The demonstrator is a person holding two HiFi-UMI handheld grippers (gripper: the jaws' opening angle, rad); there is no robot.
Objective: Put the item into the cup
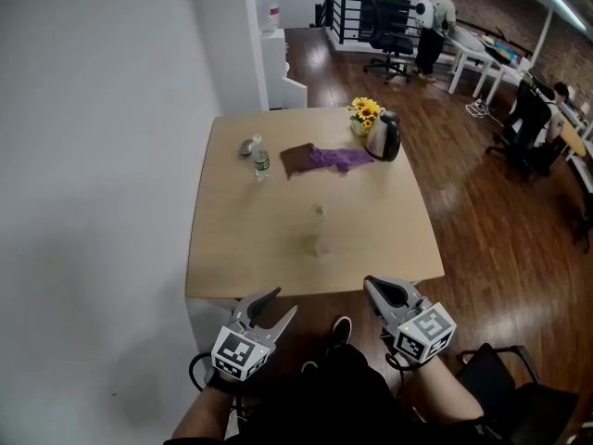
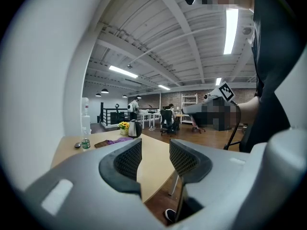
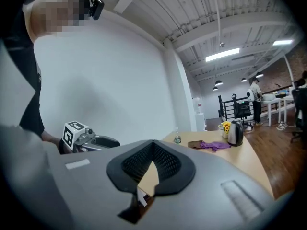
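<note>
— while the left gripper (image 1: 283, 302) and the right gripper (image 1: 370, 285) are being held just short of the near edge of the table (image 1: 278, 248), is anything being gripped?

— nothing. the left one's jaws are being held well apart with only air between them. the right one's jaws are being pressed fully together on nothing.

— where is the item being looked for?

— along the far edge. a bottle (image 1: 261, 162) and a small grey object (image 1: 247, 146) are being shown toward the far left corner. a brown cloth (image 1: 296, 159) and a purple cloth (image 1: 340, 158) are touching at the middle of that edge. flowers (image 1: 365, 111) and a kettle (image 1: 384, 135) are being shown toward the far right corner. which one is meant as the item cannot be told, and no plain cup is being made out.

— what is the reach being decided by?

— everything is lying straight ahead, across the whole table and well apart from both grippers. the left gripper is being judged nearer the bottle and grey object, the right nearer the kettle. the purple cloth's long axis is running along the far edge, so it would be met crosswise.
</note>
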